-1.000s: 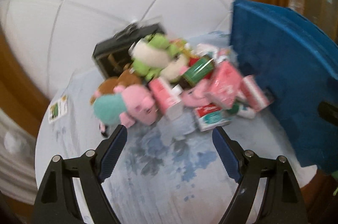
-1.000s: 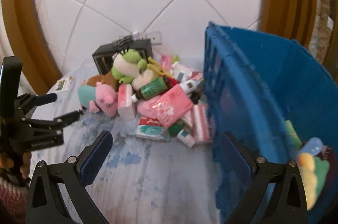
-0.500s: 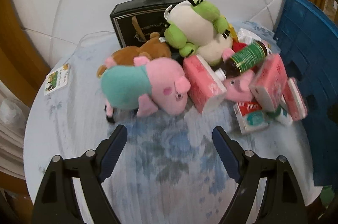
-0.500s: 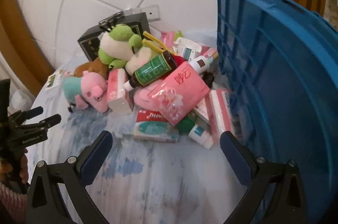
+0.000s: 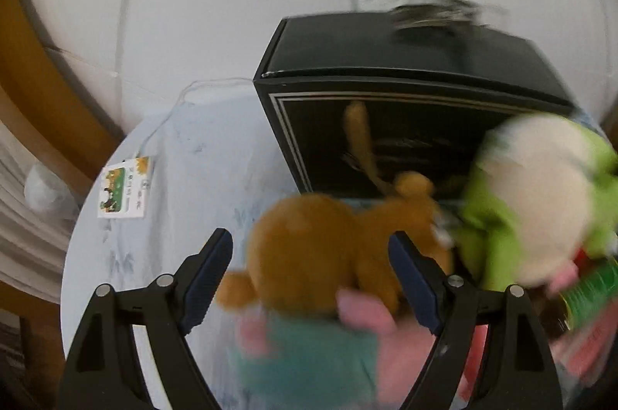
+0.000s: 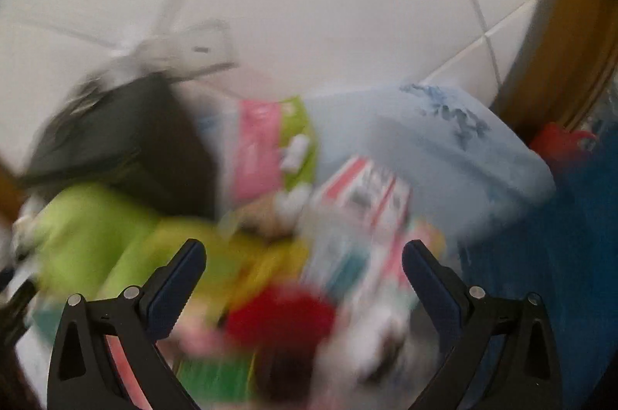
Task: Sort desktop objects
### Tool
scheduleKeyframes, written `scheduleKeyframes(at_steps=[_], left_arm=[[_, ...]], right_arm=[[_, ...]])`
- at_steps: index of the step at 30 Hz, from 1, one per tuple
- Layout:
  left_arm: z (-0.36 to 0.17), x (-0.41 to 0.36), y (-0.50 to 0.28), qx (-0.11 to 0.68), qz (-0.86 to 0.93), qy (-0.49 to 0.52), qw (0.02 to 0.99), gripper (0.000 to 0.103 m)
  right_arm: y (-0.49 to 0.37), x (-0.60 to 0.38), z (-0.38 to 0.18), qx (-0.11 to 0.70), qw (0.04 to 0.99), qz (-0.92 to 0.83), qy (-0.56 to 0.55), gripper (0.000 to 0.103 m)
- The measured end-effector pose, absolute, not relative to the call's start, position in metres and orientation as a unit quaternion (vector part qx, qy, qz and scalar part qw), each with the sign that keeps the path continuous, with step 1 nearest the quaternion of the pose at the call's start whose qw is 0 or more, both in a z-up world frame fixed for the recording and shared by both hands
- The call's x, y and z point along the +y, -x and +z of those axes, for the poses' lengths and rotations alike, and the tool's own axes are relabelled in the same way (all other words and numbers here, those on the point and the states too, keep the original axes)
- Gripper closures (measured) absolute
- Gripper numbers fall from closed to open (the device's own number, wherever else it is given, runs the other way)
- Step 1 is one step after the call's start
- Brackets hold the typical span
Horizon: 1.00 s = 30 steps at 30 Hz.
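Currently, in the left wrist view, the left gripper point(image 5: 311, 278) has its jaws spread wide, and neither pad presses on anything. A brown plush toy point(image 5: 320, 244) sits between and just beyond the fingertips, blurred. Below it, nearest the camera, lies a plush toy with a teal body and pink limbs point(image 5: 309, 359), partly framed by the two fingers. Right of the brown toy is a green and cream plush toy point(image 5: 540, 201), and under it a green-labelled bottle point(image 5: 591, 290) shows at the right edge. Behind the toys stands a black box point(image 5: 405, 93) against the white tiled wall point(image 5: 231, 4). A small printed card point(image 5: 125, 187) lies well to the left on the pale blue patterned tablecloth point(image 5: 201, 159).

In the right wrist view, heavy blur limits detail. The right gripper point(image 6: 303, 278) has its jaws equally wide apart and holds nothing. Between and beyond its fingertips lies the pile of objects: a red round shape point(image 6: 280, 317) near the camera, a white, red and teal carton point(image 6: 363, 209) behind it, and a pink and green packet point(image 6: 270, 147) farther back. The green plush is at left, in front of the black box. A blue crate point(image 6: 571, 255) fills the right side, next to the pile. Whether any item touches the crate cannot be determined.
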<state>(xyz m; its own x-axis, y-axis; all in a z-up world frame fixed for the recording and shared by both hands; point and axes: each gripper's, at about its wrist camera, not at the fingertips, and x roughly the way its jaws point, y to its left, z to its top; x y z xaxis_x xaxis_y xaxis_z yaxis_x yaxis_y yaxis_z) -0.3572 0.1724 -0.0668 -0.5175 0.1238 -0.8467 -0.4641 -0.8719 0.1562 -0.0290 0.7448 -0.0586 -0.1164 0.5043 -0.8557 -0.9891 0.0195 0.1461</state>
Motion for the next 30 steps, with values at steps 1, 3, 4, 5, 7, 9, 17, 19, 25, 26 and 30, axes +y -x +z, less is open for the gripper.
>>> scheduleKeyframes(at_steps=[1, 3, 4, 5, 7, 9, 17, 19, 25, 26, 30], left_arm=[[-0.075, 0.174, 0.371, 0.184, 0.848, 0.468, 0.167, 0.02], [-0.09, 0.177, 0.391, 0.182, 0.841, 0.48, 0.17, 0.02], [-0.098, 0.179, 0.398, 0.186, 0.837, 0.486, 0.169, 0.02], [-0.108, 0.181, 0.404, 0.196, 0.833, 0.491, 0.164, 0.02], [-0.125, 0.183, 0.408, 0.206, 0.824, 0.5, 0.17, 0.019], [-0.125, 0.181, 0.404, 0.207, 0.826, 0.493, 0.176, 0.02], [-0.117, 0.151, 0.371, 0.228, 0.816, 0.484, 0.217, 0.015], [-0.113, 0.141, 0.357, 0.228, 0.811, 0.489, 0.226, 0.012], [-0.112, 0.091, 0.312, 0.249, 0.799, 0.496, 0.231, 0.013], [-0.116, 0.083, 0.307, 0.253, 0.795, 0.502, 0.227, 0.013], [-0.131, 0.046, 0.279, 0.243, 0.791, 0.51, 0.234, 0.013]], right_arm=[[0.029, 0.774, -0.071, 0.398, 0.602, 0.615, 0.319, 0.0], [0.023, 0.818, -0.097, 0.407, 0.615, 0.58, 0.345, 0.0], [0.018, 0.834, -0.111, 0.421, 0.615, 0.568, 0.35, 0.0], [0.013, 0.847, -0.126, 0.436, 0.611, 0.558, 0.354, 0.0], [0.006, 0.866, -0.158, 0.465, 0.607, 0.528, 0.371, 0.0], [-0.001, 0.866, -0.187, 0.493, 0.597, 0.491, 0.399, 0.0], [0.019, 0.781, -0.197, 0.474, 0.603, 0.471, 0.436, 0.007], [0.014, 0.75, -0.204, 0.523, 0.597, 0.468, 0.388, 0.009], [0.065, 0.652, -0.223, 0.57, 0.5, 0.545, 0.359, 0.009], [0.076, 0.638, -0.223, 0.563, 0.498, 0.554, 0.359, 0.01], [0.11, 0.575, -0.222, 0.563, 0.478, 0.589, 0.327, 0.007]])
